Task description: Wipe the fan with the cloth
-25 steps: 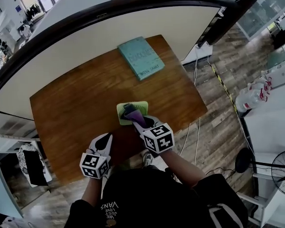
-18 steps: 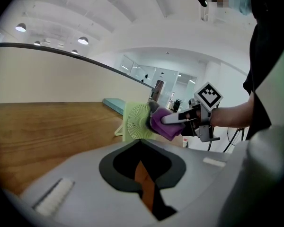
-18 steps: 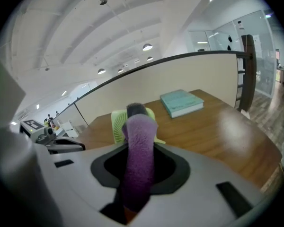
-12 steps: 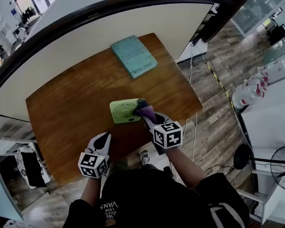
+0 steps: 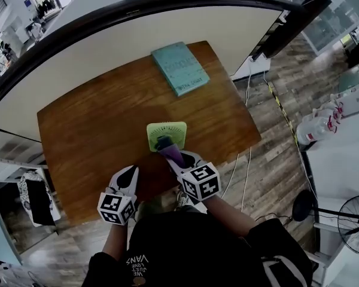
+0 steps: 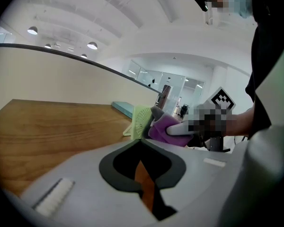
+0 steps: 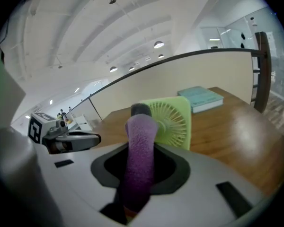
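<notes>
Table [image 5: 96,124]: brown wood, visible grain, slight sheen.
Fan [image 5: 166,135]: pale green plastic, square housing, round grille of radial ribs; stands near the table's middle, toward the near right.
Cloth [image 5: 170,151]: purple, nubby pile, rolled into a thick strip with a dark grey tip; the tip is at the fan's near edge.
Right gripper [image 5: 178,160]: jaws clamped on the cloth.
Left gripper [image 5: 130,173]: jaws together, nothing between them; over the near table edge, left of the fan.
Book [image 5: 179,69]: teal, flat, rectangular, far side of the table.
</notes>
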A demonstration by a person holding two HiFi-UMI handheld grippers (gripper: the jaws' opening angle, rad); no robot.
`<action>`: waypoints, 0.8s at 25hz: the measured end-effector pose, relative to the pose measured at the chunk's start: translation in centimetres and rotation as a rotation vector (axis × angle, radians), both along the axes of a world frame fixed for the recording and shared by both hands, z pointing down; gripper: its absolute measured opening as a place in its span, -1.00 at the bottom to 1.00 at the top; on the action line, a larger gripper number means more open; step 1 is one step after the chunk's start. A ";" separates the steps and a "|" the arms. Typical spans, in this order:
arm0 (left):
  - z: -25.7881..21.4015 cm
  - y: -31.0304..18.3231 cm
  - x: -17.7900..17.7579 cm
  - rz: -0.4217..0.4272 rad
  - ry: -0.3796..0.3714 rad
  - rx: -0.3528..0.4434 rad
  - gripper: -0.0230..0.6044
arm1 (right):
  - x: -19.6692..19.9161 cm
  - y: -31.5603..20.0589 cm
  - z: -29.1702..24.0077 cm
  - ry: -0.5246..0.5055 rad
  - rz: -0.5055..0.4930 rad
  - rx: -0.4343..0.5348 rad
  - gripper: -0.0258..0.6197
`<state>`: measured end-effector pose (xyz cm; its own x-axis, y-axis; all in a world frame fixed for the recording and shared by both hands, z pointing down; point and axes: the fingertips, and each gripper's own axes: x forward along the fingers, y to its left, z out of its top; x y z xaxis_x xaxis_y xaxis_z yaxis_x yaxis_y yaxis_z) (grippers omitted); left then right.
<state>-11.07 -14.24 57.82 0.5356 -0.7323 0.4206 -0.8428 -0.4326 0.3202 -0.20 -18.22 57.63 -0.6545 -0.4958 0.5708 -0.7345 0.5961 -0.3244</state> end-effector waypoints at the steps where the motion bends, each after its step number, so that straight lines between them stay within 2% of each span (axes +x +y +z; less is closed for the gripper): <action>1: 0.1 0.2 -0.4 -0.010 -0.006 -0.001 -0.89 | -1.1 0.2 0.5 -0.001 -0.025 -0.007 -0.62; 5: 0.6 1.0 -1.9 -0.033 -0.038 -0.003 -0.89 | -4.3 -0.1 2.6 0.021 -0.097 -0.025 -0.62; 9: 0.9 1.5 -2.8 -0.057 -0.048 0.001 -0.89 | -5.3 -1.0 4.2 0.049 -0.104 -0.035 -0.62; 14: 0.8 1.0 -2.1 -0.064 -0.031 -0.012 -0.89 | -3.6 -1.8 4.5 0.070 -0.076 -0.032 -0.62; 20: 0.2 0.1 0.2 -0.019 -0.024 0.009 -0.89 | 1.2 -1.7 4.8 0.091 0.010 -0.039 -0.62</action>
<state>-10.84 -14.13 57.97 0.5113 -0.7464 0.4260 -0.8583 -0.4190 0.2962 0.96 -19.95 62.39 -0.5939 -0.4784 0.6469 -0.7680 0.5766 -0.2786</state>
